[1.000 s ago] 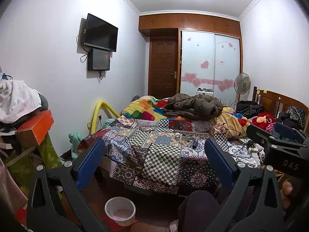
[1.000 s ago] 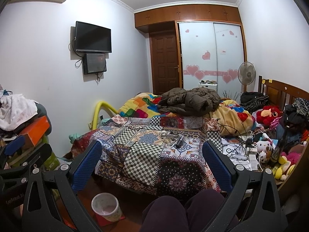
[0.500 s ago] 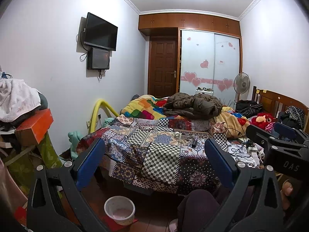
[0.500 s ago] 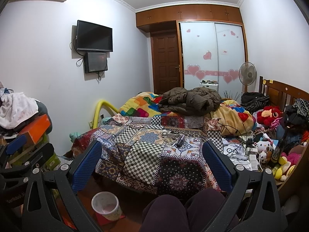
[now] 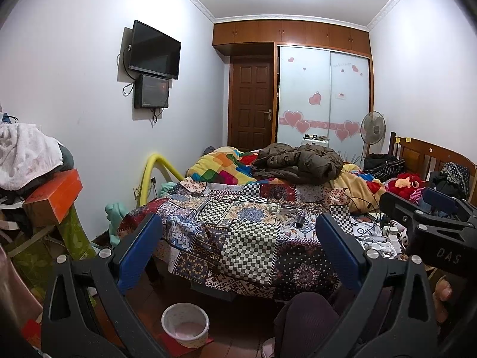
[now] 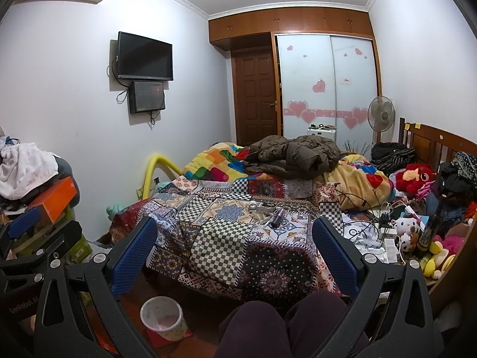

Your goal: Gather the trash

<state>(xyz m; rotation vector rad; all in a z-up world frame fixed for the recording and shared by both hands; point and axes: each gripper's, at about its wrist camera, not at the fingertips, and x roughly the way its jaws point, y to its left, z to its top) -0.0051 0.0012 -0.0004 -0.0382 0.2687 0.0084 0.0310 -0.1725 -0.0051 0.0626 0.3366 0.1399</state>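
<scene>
Both grippers up and empty, facing the bed before any pickup.

My left gripper [image 5: 238,250] and right gripper [image 6: 235,246] hang with fingers wide apart, holding nothing. The trash I judge to be the small litter [image 6: 268,211] on the quilt [image 6: 220,238]: crumpled clear wrappers, a white tape-like roll and a dark tube, well ahead of both grippers. The bin [image 6: 162,317], a pale plastic pail with a thin liner, stands on the floor below the bed's near edge, by my knee [image 6: 268,325]. I should reach with 1 gripper, come in low and pinch a wrapper's raised fold, since the soft patchwork could snag between flat blue pads [image 6: 134,256].
</scene>
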